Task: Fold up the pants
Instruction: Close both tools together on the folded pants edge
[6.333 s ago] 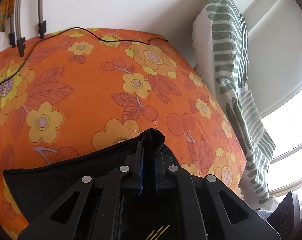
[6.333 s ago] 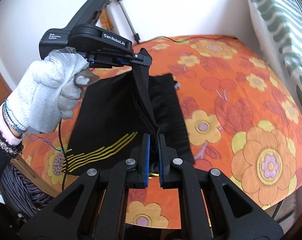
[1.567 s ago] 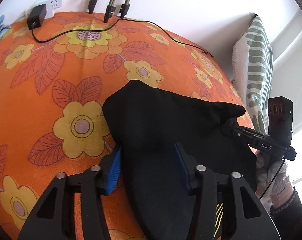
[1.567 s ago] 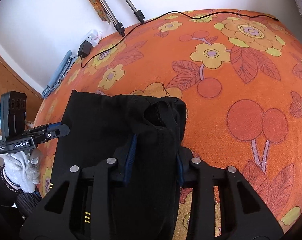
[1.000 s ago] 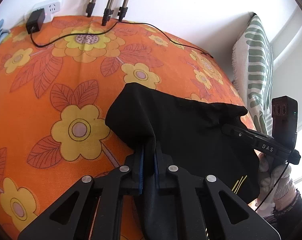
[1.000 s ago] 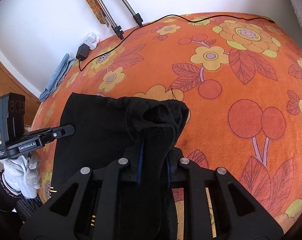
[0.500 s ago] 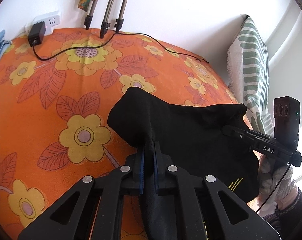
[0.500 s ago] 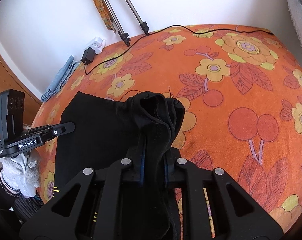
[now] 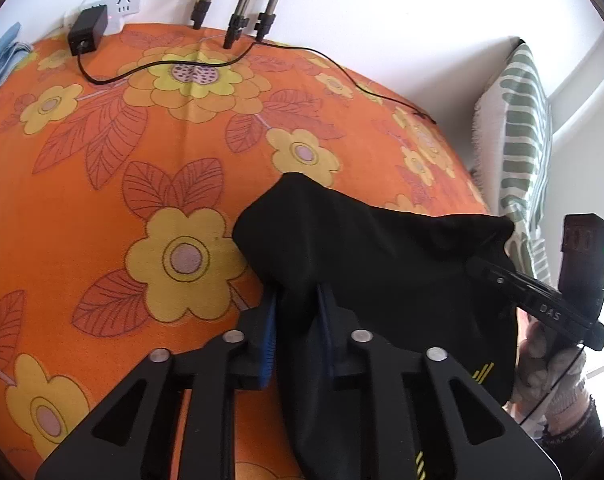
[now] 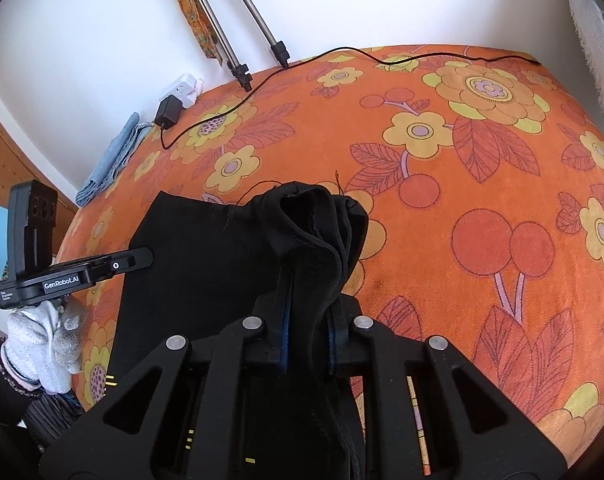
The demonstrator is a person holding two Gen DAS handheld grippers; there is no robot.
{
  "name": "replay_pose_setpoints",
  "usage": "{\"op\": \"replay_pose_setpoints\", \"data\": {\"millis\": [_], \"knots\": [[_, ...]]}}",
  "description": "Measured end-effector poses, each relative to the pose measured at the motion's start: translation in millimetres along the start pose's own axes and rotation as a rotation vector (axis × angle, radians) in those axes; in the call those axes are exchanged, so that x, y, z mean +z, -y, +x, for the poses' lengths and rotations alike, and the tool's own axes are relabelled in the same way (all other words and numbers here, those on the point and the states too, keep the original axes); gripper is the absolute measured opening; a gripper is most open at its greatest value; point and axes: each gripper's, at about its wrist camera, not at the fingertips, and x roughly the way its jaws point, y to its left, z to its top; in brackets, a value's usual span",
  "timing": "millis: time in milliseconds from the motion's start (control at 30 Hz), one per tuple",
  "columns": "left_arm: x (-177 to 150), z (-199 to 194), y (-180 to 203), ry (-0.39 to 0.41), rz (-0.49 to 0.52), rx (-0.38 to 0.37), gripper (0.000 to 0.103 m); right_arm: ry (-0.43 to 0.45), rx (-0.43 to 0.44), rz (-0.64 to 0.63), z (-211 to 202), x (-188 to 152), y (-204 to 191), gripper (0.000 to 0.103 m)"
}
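Observation:
Black pants [image 9: 381,264] with thin yellow stripes lie folded on the orange flowered bedcover [image 9: 102,184]. My left gripper [image 9: 298,300] holds its jaws apart and they are opening; a fold of the pants still hangs between the blue pads [image 9: 269,320] without being pinched. From the right wrist view the left gripper [image 10: 138,260] sits at the left edge of the pants [image 10: 206,264], held by a gloved hand [image 10: 46,356]. My right gripper [image 10: 307,304] is shut on a thick bunch of the fabric at the pants' far right corner, which is lifted slightly. The right gripper [image 9: 473,264] also shows beyond the pants.
Tripod legs [image 9: 230,24] stand at the wall behind the bed. A black power adapter [image 9: 86,34] with a cable [image 9: 302,49] runs across the cover. A blue cloth [image 10: 110,160] lies at the far left edge. A green-striped white cloth [image 9: 521,128] hangs at the right.
The left jaws, pinched on the pants edge half a second ago, have parted. The right gripper stays clamped on its bunch. Both hands have hardly moved.

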Motion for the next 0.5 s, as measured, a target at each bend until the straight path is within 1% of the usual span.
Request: {"op": "replay_pose_setpoints", "data": {"millis": [67,133,167,200,300,400,500], "knots": [[-0.1,1.3,1.7,0.009,0.018,0.016,0.028,-0.001,-0.003,-0.006,0.6,0.2,-0.8,0.013],[0.1,2.4,6.0,0.015,0.039,0.022,0.033,-0.004,-0.002,-0.002,1.6,0.4,0.2,0.013],[0.4,3.5,7.8,0.017,0.048,0.020,0.038,-0.006,-0.001,0.001,2.1,0.5,1.1,0.013],[0.5,4.1,8.7,0.021,0.052,0.023,0.039,-0.008,0.001,0.006,2.8,0.6,2.5,0.013],[2.2,4.8,7.1,0.023,0.035,0.026,0.039,-0.011,0.009,0.016,3.6,0.3,5.0,0.013],[1.6,5.1,8.5,0.026,0.052,0.046,0.039,-0.014,0.014,0.011,3.8,0.1,6.9,0.014],[0.3,6.4,12.5,0.036,0.080,0.058,0.039,-0.028,0.006,0.011,8.0,0.8,10.5,0.021]]}}
